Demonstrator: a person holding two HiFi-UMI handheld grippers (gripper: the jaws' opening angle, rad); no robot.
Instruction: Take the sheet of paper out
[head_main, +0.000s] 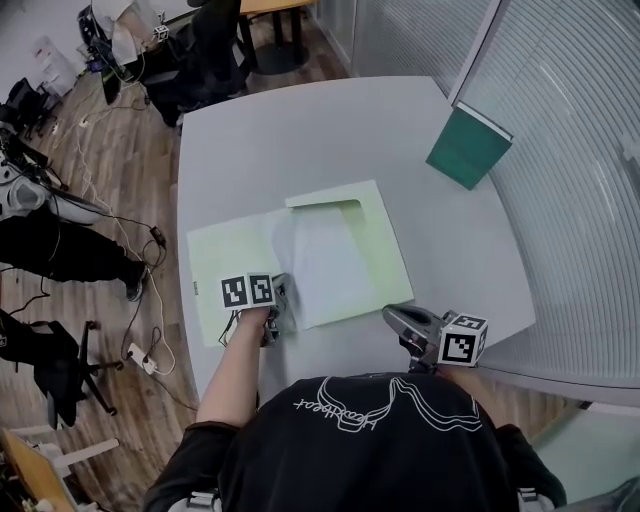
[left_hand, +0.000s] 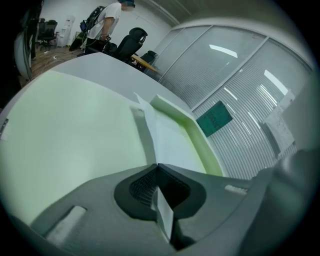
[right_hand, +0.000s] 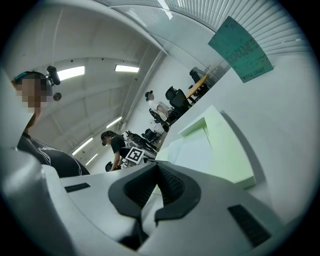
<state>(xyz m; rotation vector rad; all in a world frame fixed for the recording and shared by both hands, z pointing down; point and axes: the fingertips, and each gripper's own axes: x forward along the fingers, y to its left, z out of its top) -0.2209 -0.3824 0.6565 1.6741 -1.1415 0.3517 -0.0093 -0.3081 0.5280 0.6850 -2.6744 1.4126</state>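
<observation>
Head view: the folder (head_main: 385, 245) lies open on the table (head_main: 300, 140), one flap to the left and the pocket side to the right. The sheet (head_main: 320, 265) rests across the middle, partly over the pocket side. The left gripper (head_main: 279, 298) sits at the sheet's near left corner. The right gripper (head_main: 392, 315) is at the folder's near right corner.

Left gripper view: the left gripper (left_hand: 158, 167) has its jaws clamped on the sheet's edge, with a white sliver showing between the pads. The rest of the sheet (left_hand: 172, 142) runs away over the folder (left_hand: 75, 130).

Right gripper view: the right gripper (right_hand: 157, 167) has its jaws together. Whether they nip the folder (right_hand: 230, 150) I cannot tell. The sheet (right_hand: 192, 150) lies beyond.

The sheet is likely light, limp and slick on the folder, easy to crease or tear. A corner pinch looks right, with a low, flat pull. The folder is probably light too and may drag along unless it is held down.
</observation>
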